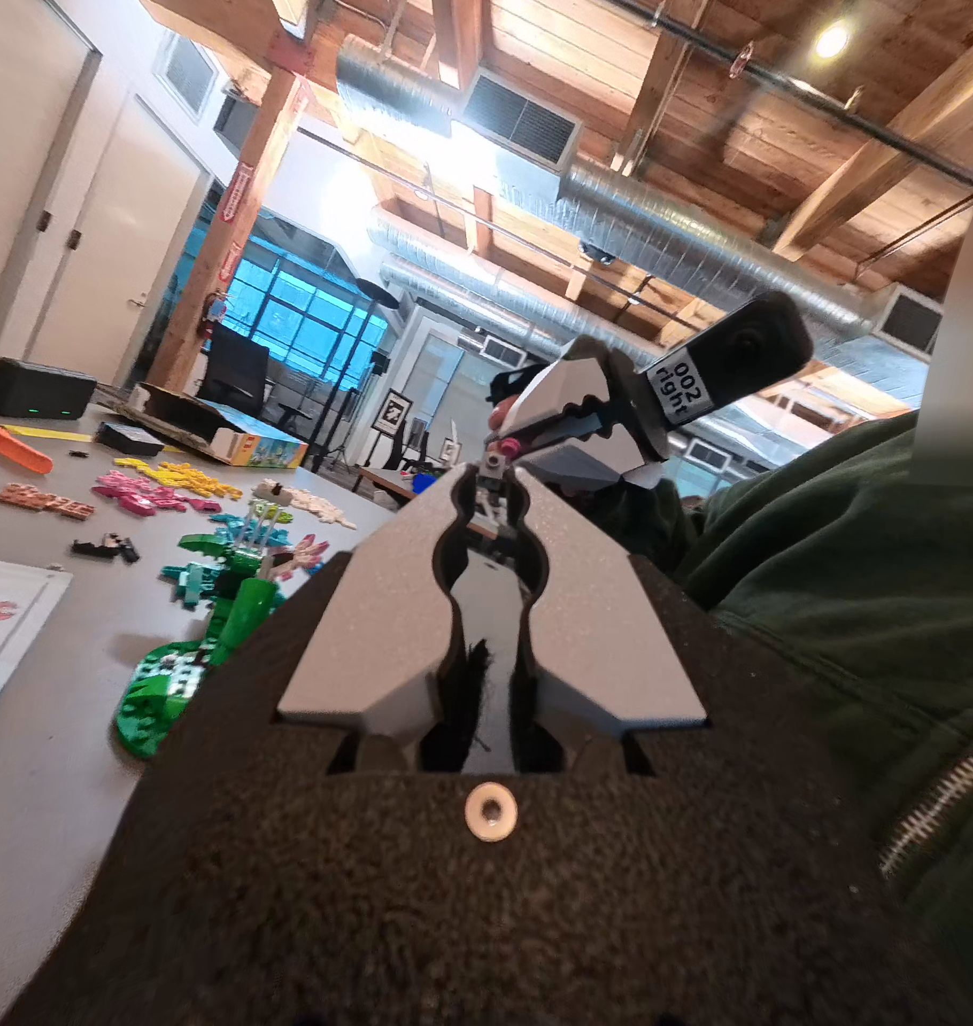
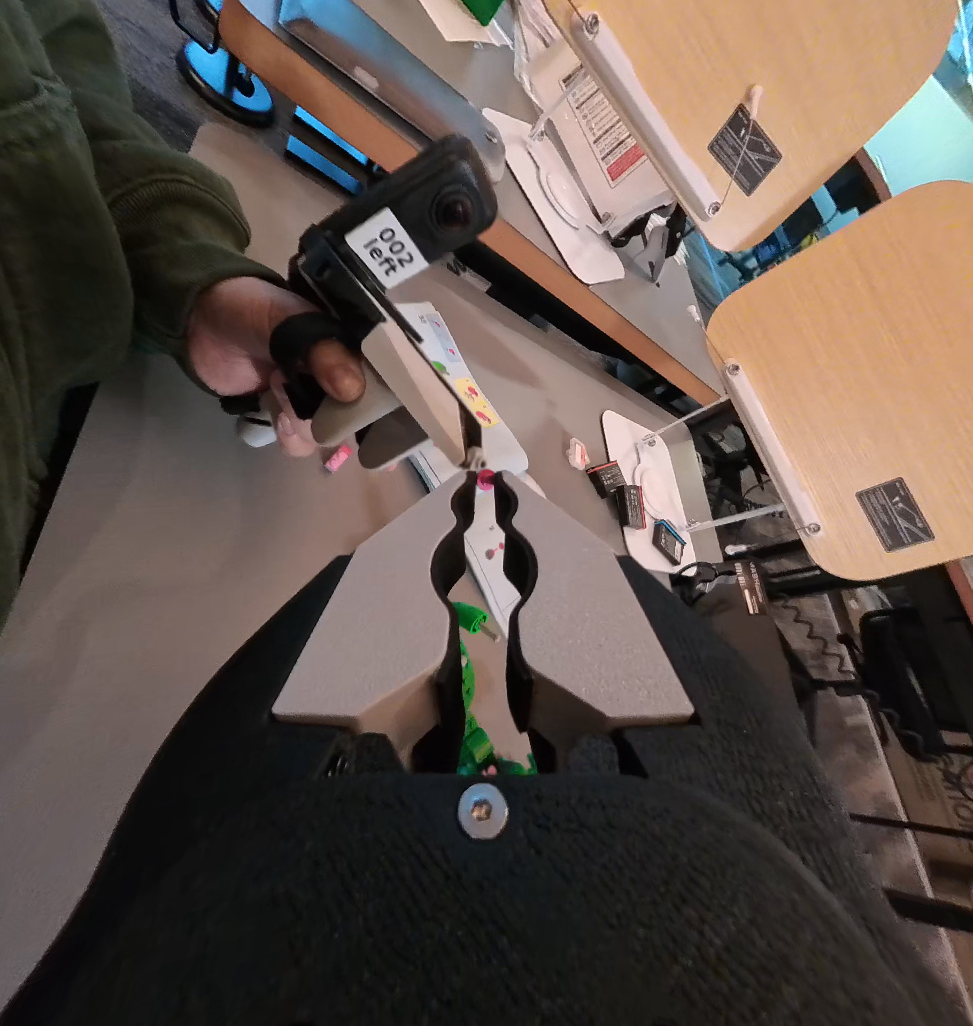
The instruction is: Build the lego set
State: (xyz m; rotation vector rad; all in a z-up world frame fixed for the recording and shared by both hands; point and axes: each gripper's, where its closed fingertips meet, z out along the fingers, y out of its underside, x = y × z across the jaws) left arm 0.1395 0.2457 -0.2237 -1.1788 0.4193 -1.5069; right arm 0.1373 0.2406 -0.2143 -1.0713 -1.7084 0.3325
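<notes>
The left gripper (image 1: 492,472) is clenched on a small grey brick (image 1: 493,461), and the right gripper (image 2: 485,482) is clenched on a tiny pink stud (image 2: 485,478). Both are lifted clear of the table (image 1: 56,805), tips meeting in the air, most likely so the stud can be pressed onto the brick with one tool bracing the other.

The left gripper points up and away from the person, tilted so its fingers run diagonally; the right comes in from above and to the side, nose down onto the brick. The hand (image 2: 262,355) on the left handle is wrapped tight round the trigger, sleeve (image 2: 84,194) drawn back.

The rest of the set waits below: a green build (image 1: 162,688) near the table's front edge, sorted piles (image 1: 156,488) of loose pieces farther in, the box (image 1: 262,444) toward the far edge, and an instruction sheet (image 2: 473,400) lying flat beneath the two tools.
</notes>
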